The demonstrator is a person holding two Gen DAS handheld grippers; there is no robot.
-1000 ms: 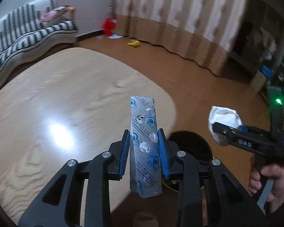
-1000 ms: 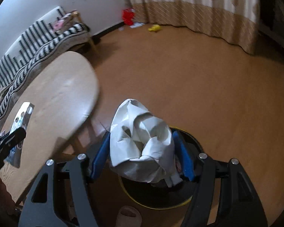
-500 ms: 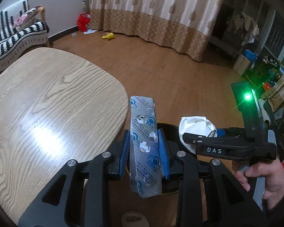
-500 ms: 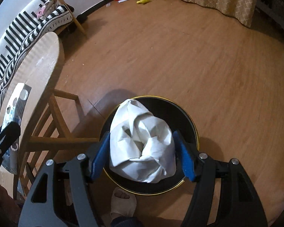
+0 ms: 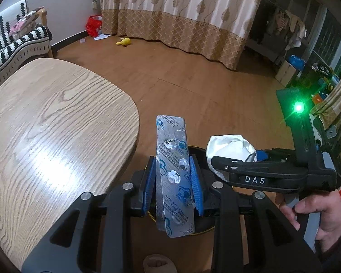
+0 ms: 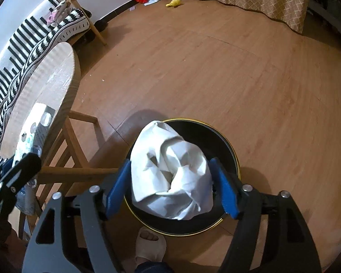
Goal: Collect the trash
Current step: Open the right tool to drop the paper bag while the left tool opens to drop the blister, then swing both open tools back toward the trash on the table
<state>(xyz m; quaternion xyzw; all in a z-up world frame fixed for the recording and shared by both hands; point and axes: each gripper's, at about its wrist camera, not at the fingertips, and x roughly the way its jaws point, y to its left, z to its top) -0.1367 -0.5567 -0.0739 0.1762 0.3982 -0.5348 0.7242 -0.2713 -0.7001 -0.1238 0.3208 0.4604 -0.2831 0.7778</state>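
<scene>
My left gripper (image 5: 172, 177) is shut on a silver blister pack (image 5: 173, 173) with emptied pockets, held upright just past the table's edge. My right gripper (image 6: 171, 179) is shut on a crumpled white paper wad (image 6: 171, 177) and holds it right above a black trash bin with a gold rim (image 6: 229, 150) on the floor. In the left wrist view the right gripper (image 5: 238, 159) with the wad (image 5: 229, 147) is just right of the pack, and the bin (image 5: 196, 151) sits behind and below both. The pack (image 6: 34, 132) shows at the left of the right wrist view.
A rounded wooden table (image 5: 52, 122) fills the left, with its legs (image 6: 72, 145) beside the bin. A striped sofa (image 5: 13, 45) stands behind it. A yellow toy (image 5: 123, 42) and a red bag (image 5: 93, 25) lie by the curtain. My slippered foot (image 6: 150, 243) is next to the bin.
Both grippers have swung right, off the table, with their loads. The right gripper with the paper wad has come over the bin; the left has come near its rim.
</scene>
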